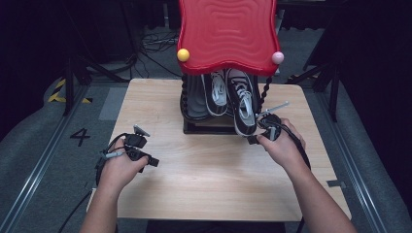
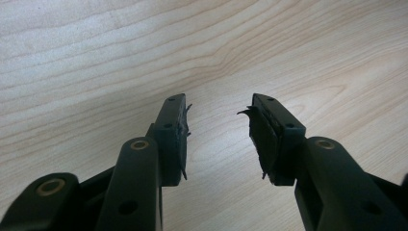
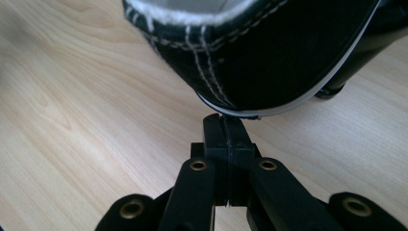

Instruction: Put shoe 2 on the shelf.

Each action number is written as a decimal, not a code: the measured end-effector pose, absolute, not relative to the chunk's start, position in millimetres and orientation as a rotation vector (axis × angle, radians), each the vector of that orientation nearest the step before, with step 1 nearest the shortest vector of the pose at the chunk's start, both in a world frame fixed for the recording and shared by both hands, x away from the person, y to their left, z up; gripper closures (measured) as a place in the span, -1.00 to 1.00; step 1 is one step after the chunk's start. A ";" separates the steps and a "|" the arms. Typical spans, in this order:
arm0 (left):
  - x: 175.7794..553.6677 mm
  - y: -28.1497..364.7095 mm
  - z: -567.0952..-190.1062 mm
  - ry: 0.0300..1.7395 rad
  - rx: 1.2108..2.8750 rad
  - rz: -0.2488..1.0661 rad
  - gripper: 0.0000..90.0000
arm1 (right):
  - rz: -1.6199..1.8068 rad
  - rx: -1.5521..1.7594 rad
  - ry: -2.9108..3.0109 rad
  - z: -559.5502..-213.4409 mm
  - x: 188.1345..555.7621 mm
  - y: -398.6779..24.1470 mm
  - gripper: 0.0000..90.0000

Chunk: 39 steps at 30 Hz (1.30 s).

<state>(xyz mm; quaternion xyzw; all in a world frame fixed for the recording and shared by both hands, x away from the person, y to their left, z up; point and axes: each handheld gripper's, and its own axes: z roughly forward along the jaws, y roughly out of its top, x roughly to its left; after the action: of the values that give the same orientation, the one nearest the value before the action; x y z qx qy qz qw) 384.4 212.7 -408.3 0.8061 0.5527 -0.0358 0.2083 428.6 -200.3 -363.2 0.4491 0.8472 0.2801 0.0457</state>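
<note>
Jaws of the left gripper (image 1: 151, 161) stood apart, with nothing between them; in the left gripper view (image 2: 217, 137) they hung over bare wood, and their black pads looked worn and torn at the edges. This gripper was near the left edge of the worktop (image 1: 204, 184), toward the front, well apart from the shoes.

At the middle of the far edge stood a small black rack (image 1: 194, 127) under a red wavy top (image 1: 227, 34), which carried a yellow ball (image 1: 183, 55) at its left corner and a pink ball (image 1: 277, 58) at its right corner. Inside the rack there was a dark shoe (image 1: 194, 99) at the left, then a black sneaker with white laces (image 1: 217, 92), and then the right black sneaker (image 1: 243, 104), which leaned out over the front of the rack toward the worktop.

Jaws of the right gripper (image 1: 252, 140) were pressed together. In the right gripper view (image 3: 225, 122) their tips met the white sole line at the rounded end of that sneaker (image 3: 269, 53); I could not tell if they pinched its edge or only touched it. The right hand (image 1: 284, 148) was just right of the rack's front.
</note>
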 end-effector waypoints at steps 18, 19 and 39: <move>385.5 213.0 -412.5 1.547 2.244 -0.120 0.28 | 0.805 1.307 2.518 -355.0 457.1 -176.5 1.00; 385.5 213.0 -412.5 1.547 2.244 -0.120 0.28 | 0.805 1.307 2.518 -355.0 457.1 -176.5 1.00; 382.5 216.9 -411.3 1.549 2.239 -0.118 0.28 | 0.826 1.250 2.542 -350.9 462.4 -147.9 1.00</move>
<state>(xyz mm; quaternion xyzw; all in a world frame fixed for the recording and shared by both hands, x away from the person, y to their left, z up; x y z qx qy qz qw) 382.5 216.9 -411.3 0.8039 0.5561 -0.0424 0.2067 462.4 -147.9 -350.9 0.4216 0.8576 0.2787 0.0956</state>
